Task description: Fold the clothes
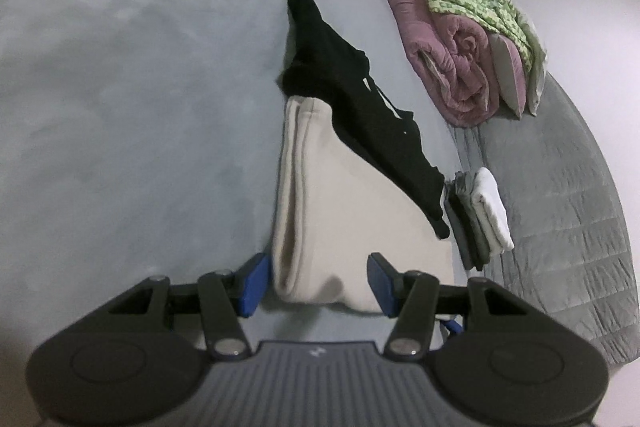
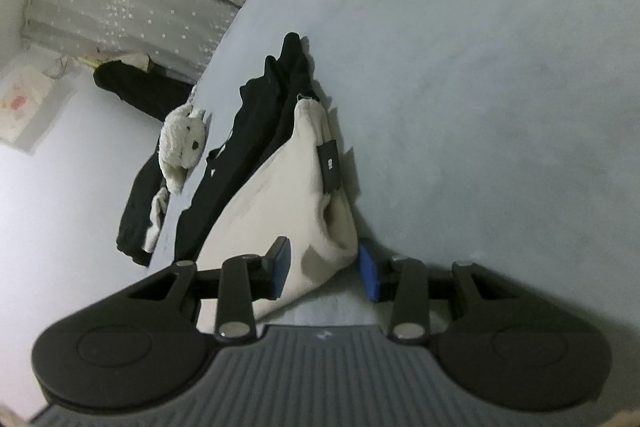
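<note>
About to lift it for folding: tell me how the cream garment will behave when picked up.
The cream garment is likely floppy: it sags in soft folds. It looks thick, so probably bulky between the pads. The black garment overlaps it and may drag along.

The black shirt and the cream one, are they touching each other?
Touching. In the left wrist view the black garment lies across the upper edge of the cream garment, overlapping it with no bed sheet showing between them.

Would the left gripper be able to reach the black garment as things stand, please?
Probably yes: the left gripper stands open at the cream garment, and the black garment lies uncovered just beyond it.
</note>
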Available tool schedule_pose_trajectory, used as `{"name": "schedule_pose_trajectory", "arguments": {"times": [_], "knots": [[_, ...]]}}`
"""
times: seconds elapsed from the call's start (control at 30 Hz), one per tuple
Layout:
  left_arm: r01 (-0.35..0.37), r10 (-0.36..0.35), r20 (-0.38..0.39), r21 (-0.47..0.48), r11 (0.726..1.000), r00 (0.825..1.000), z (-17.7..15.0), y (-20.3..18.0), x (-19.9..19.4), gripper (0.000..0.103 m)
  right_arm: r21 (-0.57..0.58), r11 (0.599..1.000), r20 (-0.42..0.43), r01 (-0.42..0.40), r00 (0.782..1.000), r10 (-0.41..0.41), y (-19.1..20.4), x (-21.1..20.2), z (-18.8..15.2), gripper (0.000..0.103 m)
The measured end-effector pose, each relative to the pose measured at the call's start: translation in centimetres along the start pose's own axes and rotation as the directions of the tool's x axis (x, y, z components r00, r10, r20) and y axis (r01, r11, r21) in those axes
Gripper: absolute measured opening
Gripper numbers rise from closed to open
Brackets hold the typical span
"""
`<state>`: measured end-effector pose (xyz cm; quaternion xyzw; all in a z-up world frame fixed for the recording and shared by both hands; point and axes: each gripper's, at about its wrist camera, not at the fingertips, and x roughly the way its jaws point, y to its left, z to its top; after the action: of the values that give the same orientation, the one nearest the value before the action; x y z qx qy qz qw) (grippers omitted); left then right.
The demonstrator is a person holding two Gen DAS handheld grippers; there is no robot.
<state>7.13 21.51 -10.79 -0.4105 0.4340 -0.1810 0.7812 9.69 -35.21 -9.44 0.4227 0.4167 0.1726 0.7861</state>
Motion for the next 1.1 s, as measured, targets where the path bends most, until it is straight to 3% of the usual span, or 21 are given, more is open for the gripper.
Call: {"name": "schedule_pose_trajectory", "arguments": {"times": [0.23, 0.3, 0.37, 0.5, 0.67, 0.83, 0.97, 1.1], "knots": [[0.012, -0.011, 0.036, -0.014, 1.000, 0.999, 0.3, -0.4, 1.1, 0.053, 0.016, 1.000, 0.017, -0.015, 1.000, 0.014, -0.1, 0.7, 0.5, 0.036], [0.006, -0.004, 0.056, -0.031, 0.999, 0.998, 0.2, -0.4, 1.4, 0.046, 0.027, 1.000, 0.022, -0.014, 1.000, 0.013, -0.2, 1.0, 0.7, 0.030], [-0.004, 0.009, 0.085, -0.056, 0.998, 0.996, 0.0, -0.6, 1.8, 0.035, 0.044, 0.999, 0.025, -0.006, 1.000, 0.005, -0.3, 1.6, 0.9, 0.016], [-0.011, 0.027, 0.117, -0.133, 0.991, 0.993, -0.5, -0.3, 2.1, 0.012, 0.137, 0.990, 0.043, -0.029, 0.999, 0.023, -1.0, 1.8, 1.1, 0.013], [0.086, -0.042, 0.157, -0.291, 0.953, 0.987, -0.7, 0.5, 1.6, 0.009, 0.327, 0.936, 0.099, -0.129, 0.990, 0.102, -1.9, 0.8, 0.8, 0.015], [0.194, -0.115, 0.220, -0.388, 0.901, 0.969, -0.9, 0.5, 0.5, 0.008, 0.431, 0.871, 0.179, -0.238, 0.968, 0.176, -1.8, -1.0, 0.5, 0.015], [0.218, -0.121, 0.241, -0.428, 0.877, 0.963, -1.7, 0.3, 0.1, 0.008, 0.480, 0.822, 0.239, -0.308, 0.947, 0.215, -1.5, -2.1, -0.2, 0.014], [0.237, -0.131, 0.260, -0.437, 0.868, 0.957, -2.5, -0.3, -0.5, 0.008, 0.489, 0.810, 0.248, -0.323, 0.942, 0.226, -0.6, -2.6, -1.0, 0.014]]}}
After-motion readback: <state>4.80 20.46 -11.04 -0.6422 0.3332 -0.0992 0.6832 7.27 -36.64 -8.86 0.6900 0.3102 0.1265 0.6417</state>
